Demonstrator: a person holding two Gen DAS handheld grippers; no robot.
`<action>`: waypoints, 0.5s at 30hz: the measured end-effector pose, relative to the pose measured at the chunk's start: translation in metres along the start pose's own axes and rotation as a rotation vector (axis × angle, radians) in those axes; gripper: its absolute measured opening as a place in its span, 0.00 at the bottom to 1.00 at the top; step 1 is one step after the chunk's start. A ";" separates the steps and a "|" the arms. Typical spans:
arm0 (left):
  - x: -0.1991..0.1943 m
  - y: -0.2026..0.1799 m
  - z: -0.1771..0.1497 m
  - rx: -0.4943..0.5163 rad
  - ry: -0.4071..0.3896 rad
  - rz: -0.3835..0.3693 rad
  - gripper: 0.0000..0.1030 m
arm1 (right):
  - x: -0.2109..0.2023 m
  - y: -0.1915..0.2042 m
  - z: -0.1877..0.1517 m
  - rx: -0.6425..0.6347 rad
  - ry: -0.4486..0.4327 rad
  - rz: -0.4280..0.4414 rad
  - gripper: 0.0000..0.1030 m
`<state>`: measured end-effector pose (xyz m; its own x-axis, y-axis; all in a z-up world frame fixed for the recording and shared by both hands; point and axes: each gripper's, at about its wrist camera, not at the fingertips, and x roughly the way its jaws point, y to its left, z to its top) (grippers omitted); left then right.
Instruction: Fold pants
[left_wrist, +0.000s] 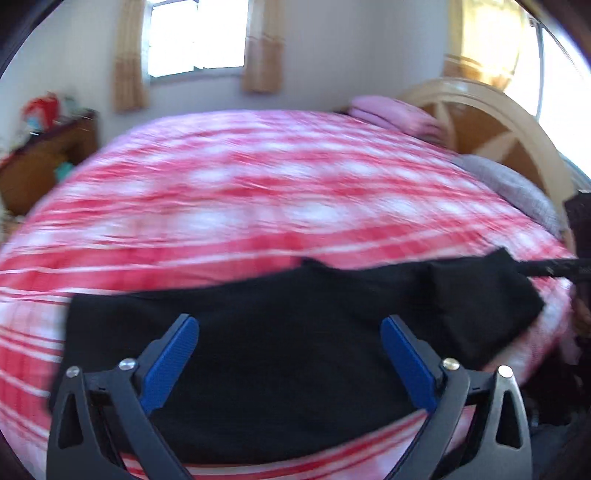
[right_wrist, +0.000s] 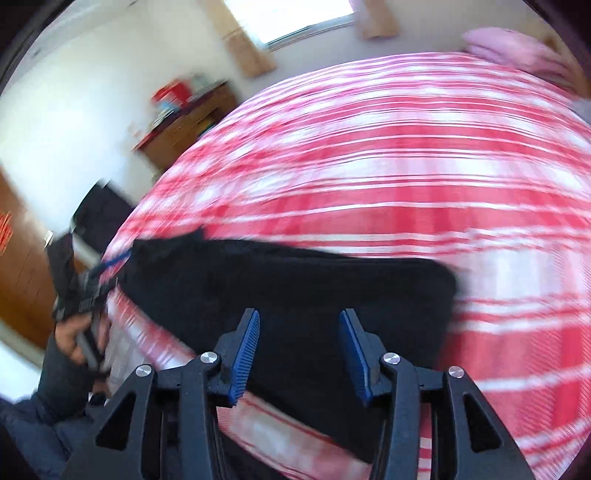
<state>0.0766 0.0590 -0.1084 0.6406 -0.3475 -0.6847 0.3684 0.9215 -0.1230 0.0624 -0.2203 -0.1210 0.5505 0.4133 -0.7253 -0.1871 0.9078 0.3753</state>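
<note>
Both the left gripper (left_wrist: 290, 326) and right gripper (right_wrist: 299, 321) hover spread, gripping nothing, above the black pants (left_wrist: 258, 369) on the near bed (left_wrist: 258, 177), likely poised for folding.

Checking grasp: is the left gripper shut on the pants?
No: the left gripper is open above the pants, fingers apart.

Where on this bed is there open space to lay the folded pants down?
The checked bedspread lies bare between the black pants at the near edge and the pink pillow and grey pillow by the headboard. The near edge is crowded: pants, left gripper and right gripper, jaws open.
</note>
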 end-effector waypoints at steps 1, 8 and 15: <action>0.015 -0.018 0.001 0.010 0.039 -0.055 0.86 | -0.005 -0.012 0.000 0.036 -0.010 -0.017 0.47; 0.079 -0.090 0.006 0.019 0.201 -0.265 0.72 | -0.025 -0.081 0.007 0.259 -0.100 -0.063 0.47; 0.081 -0.101 0.010 0.037 0.227 -0.241 0.13 | -0.007 -0.082 0.011 0.229 -0.060 -0.038 0.47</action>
<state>0.0983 -0.0636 -0.1441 0.3673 -0.5031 -0.7823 0.5181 0.8092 -0.2771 0.0825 -0.2982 -0.1398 0.6023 0.3684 -0.7081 0.0198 0.8799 0.4747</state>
